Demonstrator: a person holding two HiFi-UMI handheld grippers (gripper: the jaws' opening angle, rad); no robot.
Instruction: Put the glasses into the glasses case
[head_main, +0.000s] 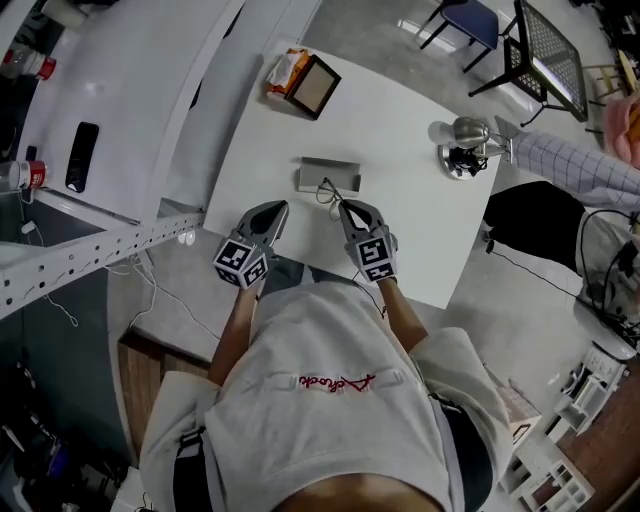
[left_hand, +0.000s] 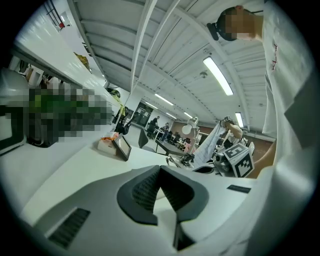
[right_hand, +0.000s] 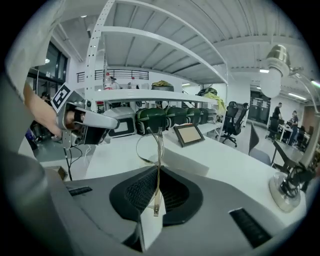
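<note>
White table (head_main: 400, 220) bears the glasses case (head_main: 329, 174). Left gripper (head_main: 281, 207), near-left of the case: jaws together, empty. Right gripper (head_main: 346, 207) clamps 1 temple of the glasses (head_main: 327, 191), just before the case; they look light, thin and probably fragile, so a gentle temple grip suits.

Bright ceiling strips (left_hand: 217, 75), fisheye edges — dark corners

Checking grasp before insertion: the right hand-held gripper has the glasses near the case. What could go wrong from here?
1. The right hand-held gripper pinches the glasses by one thin temple only, so the frame could swing, twist or slip.
2. The left hand-held gripper, shut and empty, is not on the glasses case, so the case may slide if nudged.
</note>
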